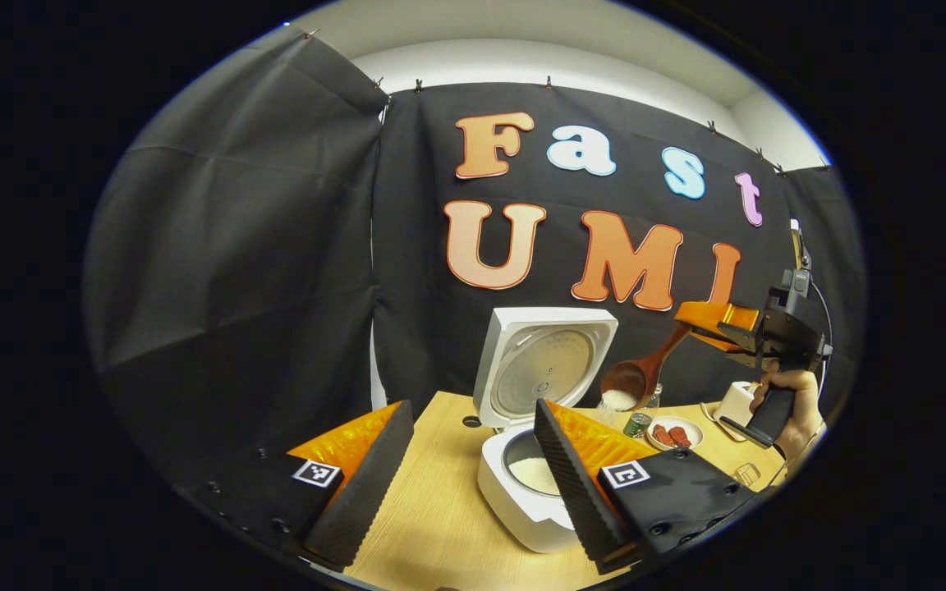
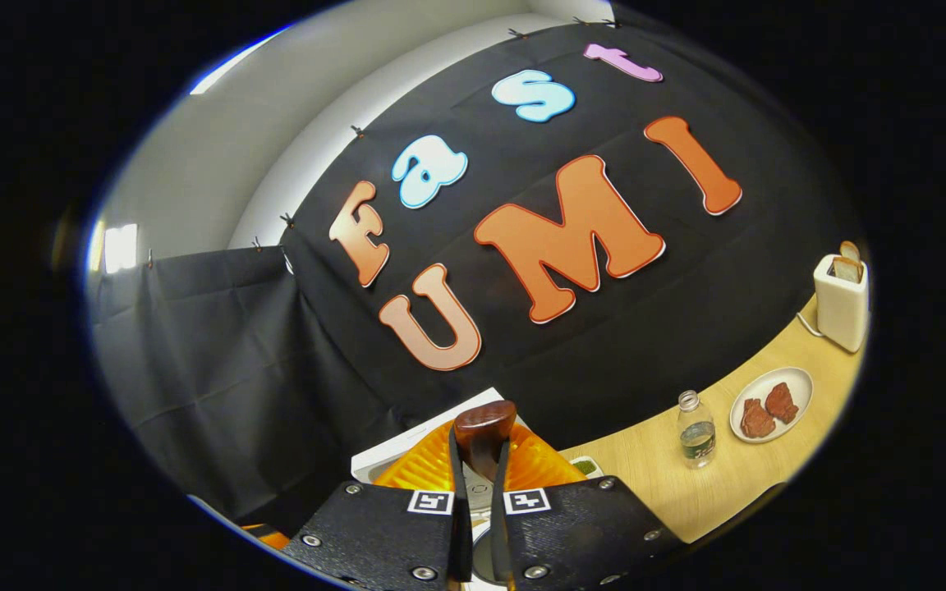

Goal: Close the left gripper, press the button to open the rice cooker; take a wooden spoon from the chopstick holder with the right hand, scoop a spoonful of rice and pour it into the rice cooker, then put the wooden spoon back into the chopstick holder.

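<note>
1. A white rice cooker (image 1: 522,492) stands open at lower centre of the left gripper view on a pale wooden table (image 1: 432,525), its lid (image 1: 543,365) tipped up toward the black cloth wall; white rice (image 1: 534,474) lies in the inner pot.
2. Right of the lid, a wooden spoon (image 1: 633,377) hangs bowl-down in the air, with a heap of white rice just under its bowl.
3. The right gripper (image 1: 707,324), held by a hand (image 1: 793,402) at the right edge of that view, has both fingers clamped on the spoon's handle; in the right gripper view the handle end (image 2: 483,431) sits pinched between its nearly closed fingers.
4. The left gripper (image 1: 473,468) stands wide apart and grips nothing, its fingers framing the cooker.
5. A plate (image 2: 771,392) holds two reddish-brown pieces; a small clear bottle (image 2: 695,441) stands near it, label too small to read.
6. A white toaster (image 2: 841,300) at right holds a slice of bread.
</note>
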A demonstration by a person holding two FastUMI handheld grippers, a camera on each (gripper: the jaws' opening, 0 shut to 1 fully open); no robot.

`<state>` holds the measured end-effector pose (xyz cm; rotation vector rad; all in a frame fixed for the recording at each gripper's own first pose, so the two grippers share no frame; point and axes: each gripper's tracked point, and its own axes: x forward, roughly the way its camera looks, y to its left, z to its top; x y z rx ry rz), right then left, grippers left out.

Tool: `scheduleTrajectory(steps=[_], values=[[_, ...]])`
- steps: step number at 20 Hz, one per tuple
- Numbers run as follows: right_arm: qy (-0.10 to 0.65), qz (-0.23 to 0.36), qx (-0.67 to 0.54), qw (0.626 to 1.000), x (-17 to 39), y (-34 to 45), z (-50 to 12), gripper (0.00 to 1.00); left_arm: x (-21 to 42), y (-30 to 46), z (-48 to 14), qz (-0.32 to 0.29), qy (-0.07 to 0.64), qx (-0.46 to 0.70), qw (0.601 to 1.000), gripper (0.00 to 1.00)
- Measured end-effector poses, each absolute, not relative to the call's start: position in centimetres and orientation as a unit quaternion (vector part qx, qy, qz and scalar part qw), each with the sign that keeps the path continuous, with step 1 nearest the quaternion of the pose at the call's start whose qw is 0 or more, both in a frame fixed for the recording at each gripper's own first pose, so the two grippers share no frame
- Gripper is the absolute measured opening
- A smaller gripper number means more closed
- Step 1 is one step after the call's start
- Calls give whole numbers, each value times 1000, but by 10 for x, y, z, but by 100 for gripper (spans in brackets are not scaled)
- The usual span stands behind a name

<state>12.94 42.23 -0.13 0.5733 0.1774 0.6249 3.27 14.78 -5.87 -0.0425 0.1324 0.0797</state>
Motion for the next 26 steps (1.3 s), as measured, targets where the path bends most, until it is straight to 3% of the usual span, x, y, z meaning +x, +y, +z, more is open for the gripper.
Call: scheduleTrajectory(steps=[14,26], values=[[52,357,188,913,103,442,-2,8,30,165,-61,68,67,-36,995,100],[9,413,88,906,80,464,-6,8,30,160,-58,39,70,-34,996,100]])
